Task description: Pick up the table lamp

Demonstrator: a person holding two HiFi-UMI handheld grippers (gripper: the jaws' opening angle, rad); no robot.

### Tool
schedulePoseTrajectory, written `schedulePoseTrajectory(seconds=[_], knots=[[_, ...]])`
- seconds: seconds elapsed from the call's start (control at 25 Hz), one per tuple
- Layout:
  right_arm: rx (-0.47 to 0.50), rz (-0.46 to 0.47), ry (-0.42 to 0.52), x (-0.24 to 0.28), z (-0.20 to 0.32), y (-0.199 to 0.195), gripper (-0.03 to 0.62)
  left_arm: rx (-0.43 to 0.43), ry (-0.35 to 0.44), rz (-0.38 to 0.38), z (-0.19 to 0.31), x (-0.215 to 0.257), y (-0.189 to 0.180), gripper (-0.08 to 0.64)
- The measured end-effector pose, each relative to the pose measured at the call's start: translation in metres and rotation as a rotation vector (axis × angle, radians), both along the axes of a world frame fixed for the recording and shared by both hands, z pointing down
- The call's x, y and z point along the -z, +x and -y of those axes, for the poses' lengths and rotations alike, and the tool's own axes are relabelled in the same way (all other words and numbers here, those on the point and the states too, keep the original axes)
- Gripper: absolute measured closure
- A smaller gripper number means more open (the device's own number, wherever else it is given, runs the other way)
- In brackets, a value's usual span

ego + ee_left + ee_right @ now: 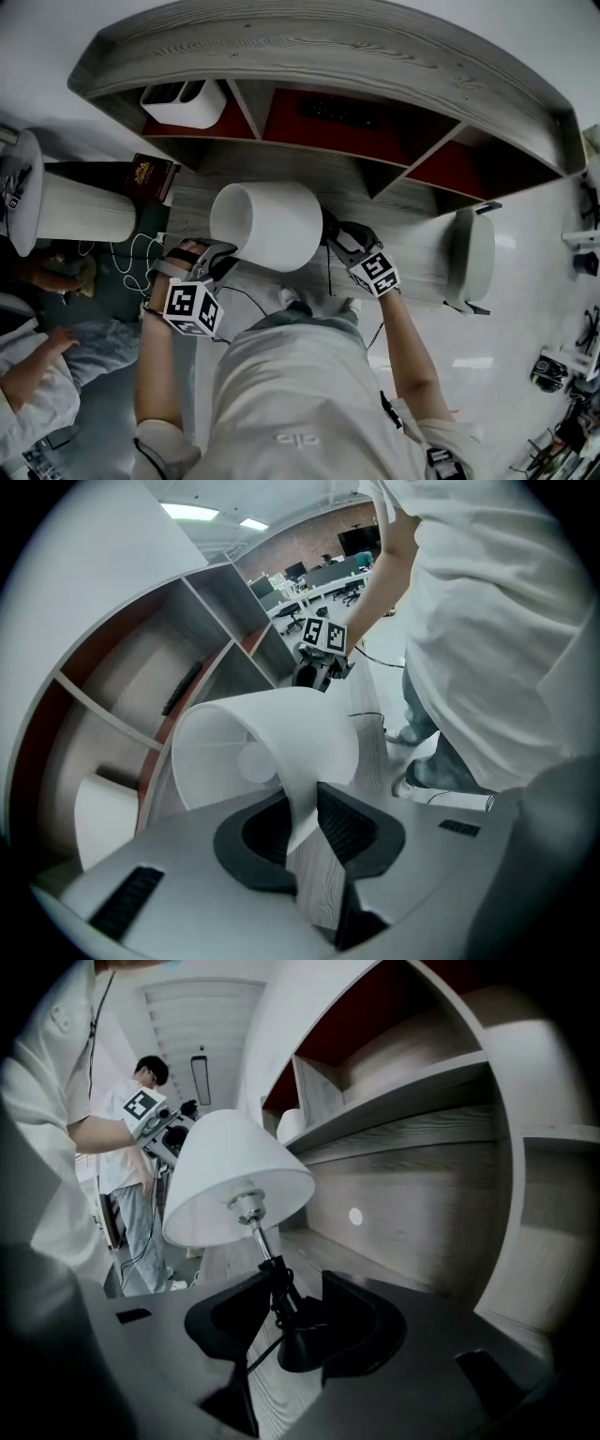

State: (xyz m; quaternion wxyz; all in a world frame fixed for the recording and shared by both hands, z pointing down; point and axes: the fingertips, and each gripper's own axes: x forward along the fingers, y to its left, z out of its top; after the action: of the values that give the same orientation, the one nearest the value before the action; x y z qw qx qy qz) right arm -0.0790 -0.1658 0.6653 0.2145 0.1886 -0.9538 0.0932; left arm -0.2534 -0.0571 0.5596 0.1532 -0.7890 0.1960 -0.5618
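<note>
The table lamp has a white shade (267, 225) and a thin black stem (270, 1274) on a small black foot (298, 1346). It stands tilted on the grey wooden desk (422, 258). My left gripper (220, 264) is at the shade's near left side. In the left gripper view, the shade's thin rim (302, 803) runs between the jaws of my left gripper (305, 819), and the pads are not pressed together on it. My right gripper (339, 239) is at the shade's right. Its jaws (295, 1314) stand open around the stem and foot.
A curved shelf unit with red-backed compartments (309, 117) rises behind the desk, with a white box (183, 101) in its left bay. A second white shade (84, 214), a dark box (150, 176) and cables (131, 253) lie at the left. A person (37, 370) sits low on the left.
</note>
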Motion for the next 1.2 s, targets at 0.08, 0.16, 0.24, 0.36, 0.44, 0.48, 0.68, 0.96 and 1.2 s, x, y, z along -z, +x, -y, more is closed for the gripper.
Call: schedulePoseTrajectory(seconds=[0.08,0.16,0.24,0.36,0.44,0.48,0.68,0.96,1.2], knots=[[0.040,-0.031,0.017,-0.006,-0.001,-0.012,0.383,0.003,-0.006,0.003,-0.001,-0.004,-0.006,0.477],[0.074,-0.050,0.042,-0.010,-0.001,-0.027,0.353,0.004,-0.008,0.003,-0.002,-0.006,-0.011,0.477],[0.111,-0.069,0.070,-0.014,0.000,-0.042,0.316,0.006,-0.011,0.003,-0.002,-0.009,-0.016,0.479],[0.161,-0.090,0.077,-0.023,-0.001,-0.061,0.308,0.011,-0.019,0.012,-0.003,-0.014,-0.024,0.479],[0.192,-0.107,0.079,-0.028,-0.002,-0.071,0.307,0.015,-0.022,0.015,-0.003,-0.017,-0.028,0.479],[0.209,-0.124,0.082,-0.031,-0.003,-0.074,0.305,0.018,-0.024,0.015,-0.003,-0.019,-0.031,0.479],[0.325,-0.220,0.072,-0.049,-0.013,-0.101,0.302,0.038,-0.035,0.000,-0.003,-0.025,-0.040,0.480],[0.360,-0.309,0.084,-0.065,-0.010,-0.126,0.321,0.101,-0.070,-0.050,-0.010,-0.036,-0.055,0.483],[0.401,-0.398,0.089,-0.073,-0.009,-0.134,0.380,0.167,-0.096,-0.091,-0.015,-0.044,-0.066,0.483]])
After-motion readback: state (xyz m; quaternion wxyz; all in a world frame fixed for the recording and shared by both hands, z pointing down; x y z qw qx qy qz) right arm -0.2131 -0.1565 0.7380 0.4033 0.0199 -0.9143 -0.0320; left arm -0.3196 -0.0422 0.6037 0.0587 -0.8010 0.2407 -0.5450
